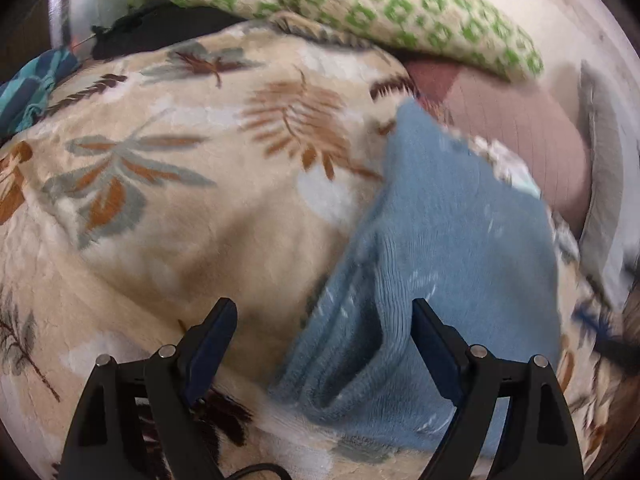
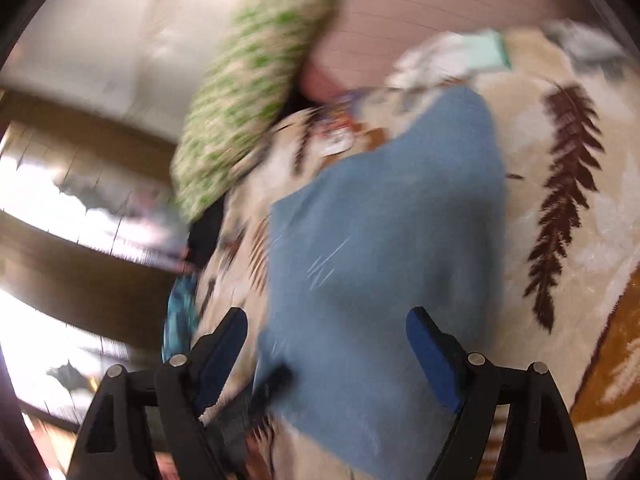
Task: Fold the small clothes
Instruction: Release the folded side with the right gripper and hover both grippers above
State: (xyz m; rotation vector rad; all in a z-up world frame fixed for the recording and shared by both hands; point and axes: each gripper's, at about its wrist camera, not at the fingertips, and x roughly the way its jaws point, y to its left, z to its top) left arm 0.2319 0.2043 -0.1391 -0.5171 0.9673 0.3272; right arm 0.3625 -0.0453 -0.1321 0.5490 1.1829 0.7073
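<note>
We've got the blue knit garment (image 1: 440,248) lying on the leaf-print fleece blanket (image 1: 180,200), folded over itself. Our left gripper (image 1: 324,344) hangs just over its near edge, jaws spread wide, gripping nothing. Our right gripper (image 2: 326,344) is also wide apart above the same garment, nothing pinched. Beyond both sits a green-patterned pillow (image 1: 360,4), and that right view is pretty blurry.

At your twelve o'clock lies a ribbed, matt blue knit garment (image 1: 452,240). It rests on a plush, fuzzy leaf-print blanket (image 1: 180,200). Your gripper fingers (image 1: 436,344) look matt black plastic.
</note>
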